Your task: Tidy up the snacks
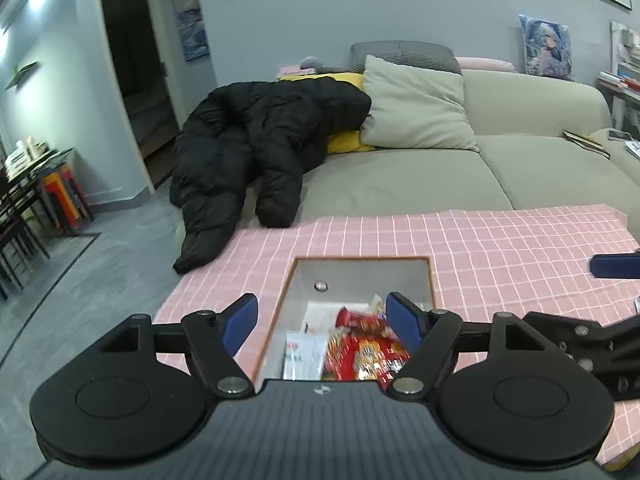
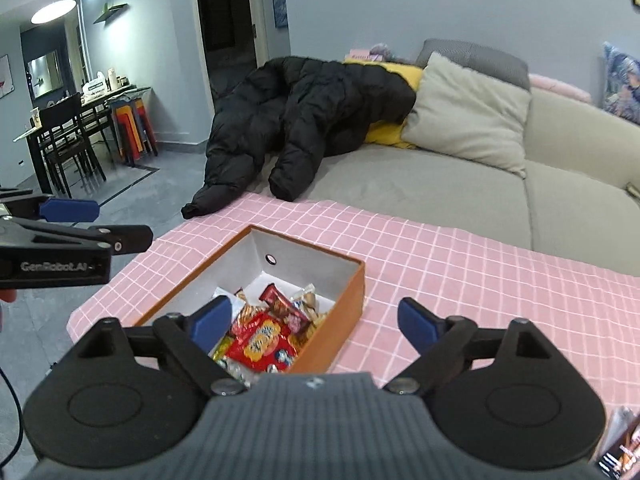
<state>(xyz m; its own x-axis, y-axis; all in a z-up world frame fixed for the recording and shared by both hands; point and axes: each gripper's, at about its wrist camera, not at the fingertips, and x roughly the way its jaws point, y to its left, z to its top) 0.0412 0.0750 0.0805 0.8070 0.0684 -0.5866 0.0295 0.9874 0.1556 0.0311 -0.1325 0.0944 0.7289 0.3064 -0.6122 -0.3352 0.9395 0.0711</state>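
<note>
A table covered by a pink cloth with a white grid [image 2: 480, 264] fills the foreground of both views, with a grey fabric sofa [image 1: 400, 184] behind it at twelve o'clock and a black quilted down jacket [image 2: 304, 120] draped over the sofa's edge at eleven o'clock. On the cloth an open rectangular cardboard box with orange outer walls and a white lining [image 2: 344, 280] is set; in the right wrist view it lies at about eleven o'clock of the camera, in the left wrist view straight ahead at twelve.

Inside the box, a loose heap of wrapped snacks [image 2: 268, 336] is seen: a large red and yellow packet on top, smaller brown and clear wrappers toward the far corner, a white packet at the left. The far part of the box floor is bare.

The left gripper [image 1: 320, 322] and the right gripper [image 2: 316, 322] are both held above the box with blue pads spread wide and nothing between them. A deposit into the box appears finished. A dark packet edge [image 2: 618, 444] is glimpsed at five o'clock in the right wrist view; the next move is judged to call for fetching a further snack from outside the box.
</note>
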